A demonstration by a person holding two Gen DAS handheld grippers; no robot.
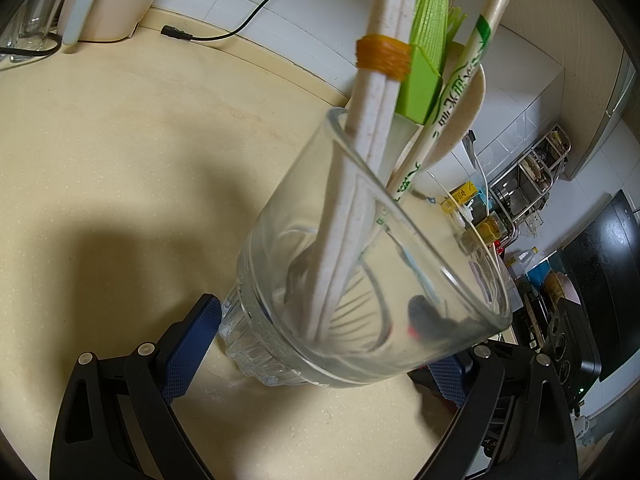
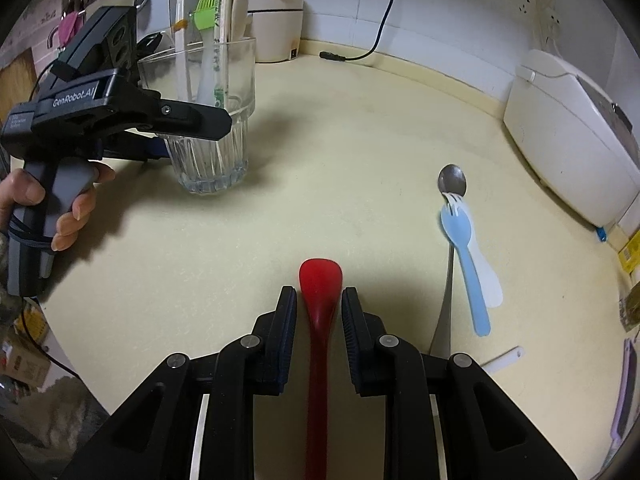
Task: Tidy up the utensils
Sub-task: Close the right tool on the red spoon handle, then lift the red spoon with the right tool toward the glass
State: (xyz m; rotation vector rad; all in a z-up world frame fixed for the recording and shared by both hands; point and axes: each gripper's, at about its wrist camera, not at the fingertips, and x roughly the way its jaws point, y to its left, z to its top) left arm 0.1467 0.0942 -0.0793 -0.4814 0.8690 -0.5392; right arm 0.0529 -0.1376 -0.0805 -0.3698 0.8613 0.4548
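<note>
Right hand-held gripper (image 2: 319, 312): it points steeply down at the worktop with its jaws partly spread on either side of the red spoon (image 2: 320, 320). I see a thin gap on each side of the neck, so the pads do not seem to be pressing yet.
Red spoon: it lies flat between the fingers, bowl just beyond the tips, handle running back under the gripper body.
Left hand-held gripper (image 1: 320, 344): its blue pads sit against the ribbed base of the glass tumbler (image 1: 360, 272), one on each side, pinching it.
Tumbler contents: banded white chopsticks (image 1: 376, 92), a green brush (image 1: 424, 60), a wrapped chopstick pair (image 1: 452, 96) and a pale spoon (image 1: 464, 120) behind them, all leaning toward the far rim.
Beyond the right gripper, to its right: a metal spoon (image 2: 452, 180), a light blue spork (image 2: 466, 260) and a white fork (image 2: 486, 268) overlapping on the worktop (image 2: 320, 160); a small white stick (image 2: 504, 358) lies nearer.
Step in hand, as I judge it: closing on the red spoon for a lift to the tumbler.
Doing it well: pinch the narrow neck squarely, lift straight, then tip the handle down and enter at the open near side of the rim.
Risk: the neck tapers, so a loose pinch may let the spoon swivel.
</note>
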